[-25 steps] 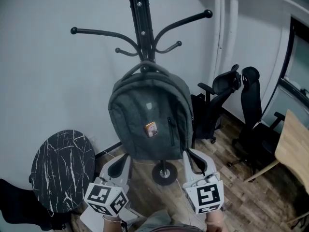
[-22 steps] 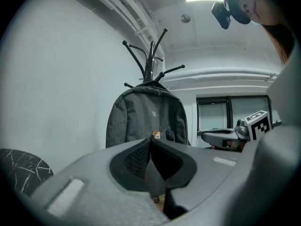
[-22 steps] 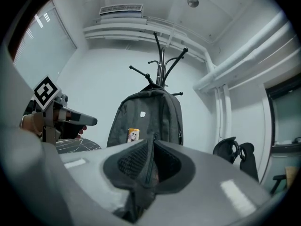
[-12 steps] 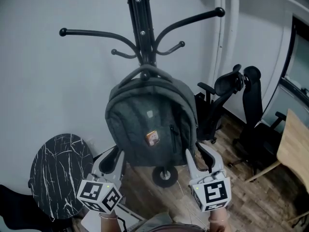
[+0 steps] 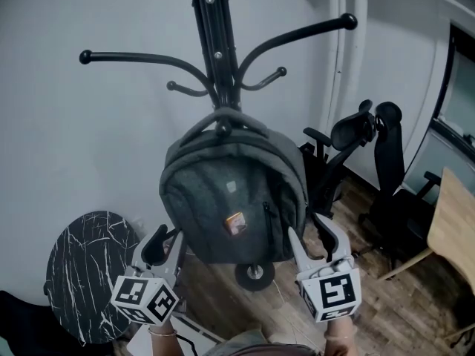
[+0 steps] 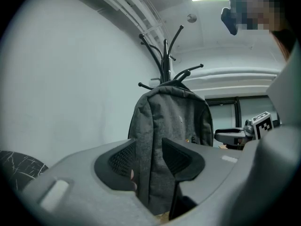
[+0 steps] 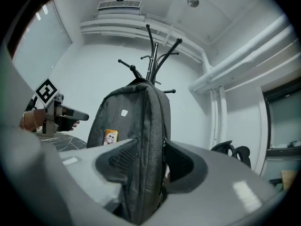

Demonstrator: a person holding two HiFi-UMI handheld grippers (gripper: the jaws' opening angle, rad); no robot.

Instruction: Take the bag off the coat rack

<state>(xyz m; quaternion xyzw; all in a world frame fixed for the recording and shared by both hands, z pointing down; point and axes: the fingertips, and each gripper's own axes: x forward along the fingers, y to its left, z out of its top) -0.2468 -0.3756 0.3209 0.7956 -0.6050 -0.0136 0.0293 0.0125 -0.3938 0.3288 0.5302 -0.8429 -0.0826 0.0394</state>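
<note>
Progress: early stage; the bag (image 5: pixel 234 199) hangs from the coat rack (image 5: pixel 214 43), nothing is lifted yet, and no grip appears to be made
Where the bag is: on the near side of the rack's pole, its top loop (image 5: pixel 223 116) caught low on the pole, its body dangling clear of the wooden floor (image 5: pixel 386 302) above the rack's round base (image 5: pixel 254 275)
Left gripper (image 5: pixel 169 237): at the bag's lower left edge; its fingers (image 6: pixel 120 161) have just been opening and stand fairly wide, with the bag's side between them and the pads seemingly not pressing
Right gripper (image 5: pixel 312 232): at the lower right edge; its fingers (image 7: pixel 181 164) have likewise just been opening and straddle the bag's zipped side, close to the cloth on both sides but, by the look of it, not clamped
Left to do: close on both sides, raise the bag until the loop clears the rack, then draw it away toward the near side
Look of the bag: dark grey woven backpack with a rounded top, full and softly bulging; a small pale emblem (image 5: pixel 231 188) sits high on the front, a little orange badge (image 5: pixel 236 223) lower down, a short vertical zip (image 5: pixel 266 215) just right of it
Handling: probably soft cloth that gives under the fingers; the loop could snag if the lift is short
</note>
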